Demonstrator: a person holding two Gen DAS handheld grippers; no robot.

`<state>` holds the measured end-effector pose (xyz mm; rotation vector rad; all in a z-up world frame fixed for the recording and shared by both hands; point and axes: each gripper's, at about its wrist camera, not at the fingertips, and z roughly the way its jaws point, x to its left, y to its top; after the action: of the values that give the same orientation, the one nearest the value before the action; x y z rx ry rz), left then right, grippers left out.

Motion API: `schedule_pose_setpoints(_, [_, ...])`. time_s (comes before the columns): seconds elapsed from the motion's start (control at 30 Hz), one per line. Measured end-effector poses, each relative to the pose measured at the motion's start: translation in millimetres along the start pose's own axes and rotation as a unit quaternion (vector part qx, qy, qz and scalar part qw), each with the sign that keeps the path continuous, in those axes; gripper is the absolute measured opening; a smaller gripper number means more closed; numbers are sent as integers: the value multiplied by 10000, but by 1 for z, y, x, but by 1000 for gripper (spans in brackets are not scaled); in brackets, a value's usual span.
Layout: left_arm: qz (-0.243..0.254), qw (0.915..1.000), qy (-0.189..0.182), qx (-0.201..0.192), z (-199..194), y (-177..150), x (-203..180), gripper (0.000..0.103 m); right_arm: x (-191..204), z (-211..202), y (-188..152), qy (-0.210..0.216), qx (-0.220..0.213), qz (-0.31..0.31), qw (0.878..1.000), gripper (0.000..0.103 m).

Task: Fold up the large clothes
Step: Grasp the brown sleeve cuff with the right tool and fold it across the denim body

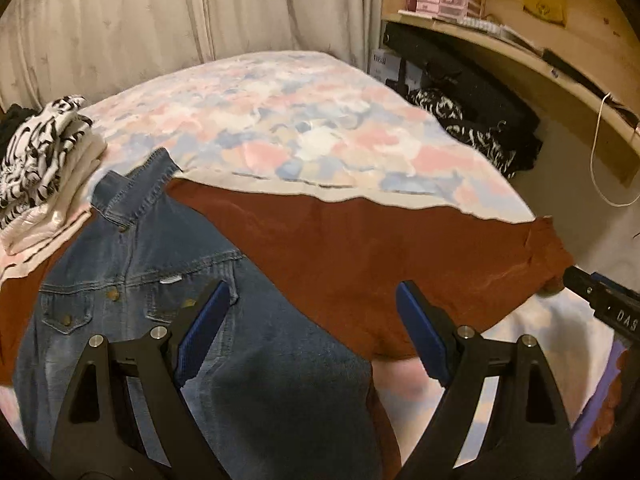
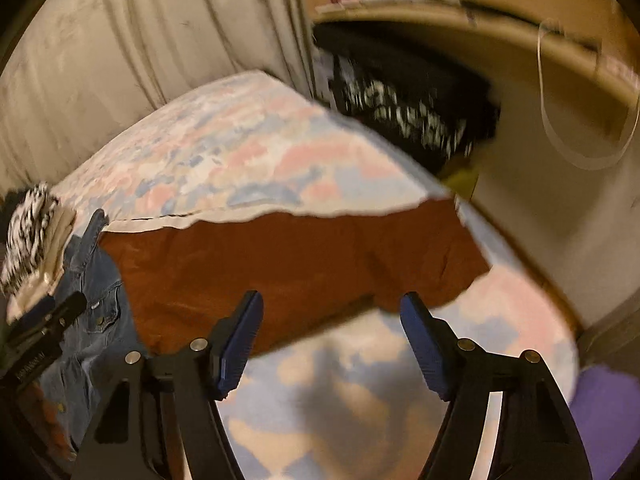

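Note:
A blue denim jacket (image 1: 168, 300) lies spread on the bed, on top of a rust-brown cloth (image 1: 380, 256). My left gripper (image 1: 314, 294) is open and empty, hovering above the jacket's right edge and the brown cloth. My right gripper (image 2: 332, 304) is open and empty, above the brown cloth's near edge (image 2: 304, 264). The jacket shows at the left of the right wrist view (image 2: 96, 308). The right gripper's body shows at the right edge of the left wrist view (image 1: 604, 300), and the left gripper's body shows at the left of the right wrist view (image 2: 40, 328).
The bed has a pastel patchwork cover (image 1: 280, 120). A stack of folded black-and-white and white clothes (image 1: 44, 160) sits at the left. Curtains (image 1: 160, 12) hang behind. A wooden desk (image 1: 520, 60) with pink drawers stands right, dark clothes (image 1: 480, 120) under it.

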<state>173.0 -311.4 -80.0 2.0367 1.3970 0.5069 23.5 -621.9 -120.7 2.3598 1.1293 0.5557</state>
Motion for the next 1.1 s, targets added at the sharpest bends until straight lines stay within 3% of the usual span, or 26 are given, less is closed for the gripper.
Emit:
schedule_pose_setpoints(0.2, [-1,9997,-120,195,33,-10,-4,84,-40,72,-5,539,379,1050,9923,73])
schedule_pose_setpoints(0.43, [-11,9999,5,169,44,-11,3,84,-72,140,6,1091,688,2353,9633,72])
schedule_pose_setpoints(0.57, [-183,9997,-26,137,38,-8,19,84,-80,161,16,1058,623,2846,9508,61])
schedule_pose_setpoints(0.67, [-361,9991,-72,194,33,-6,34,84,-81,166,30,876,450,3014,9484,43])
schedule_pose_setpoints(0.7, [-392,9990,-80,207,30,-6,38,84,-81,164,33,814,363,3007,9496,34])
schedule_pose_setpoints(0.8, [-425,9990,11,166,19,-4,51,84,-65,149,52,505,-4,2716,9611,18])
schedule_pose_setpoints(0.93, [-511,9985,214,36,-1,-2,76,84,4,96,86,372,-844,1737,9805,16])
schedule_pose_setpoints(1.1, [-744,9963,414,-75,-24,-4,114,84,114,42,108,997,-1412,569,9833,14])
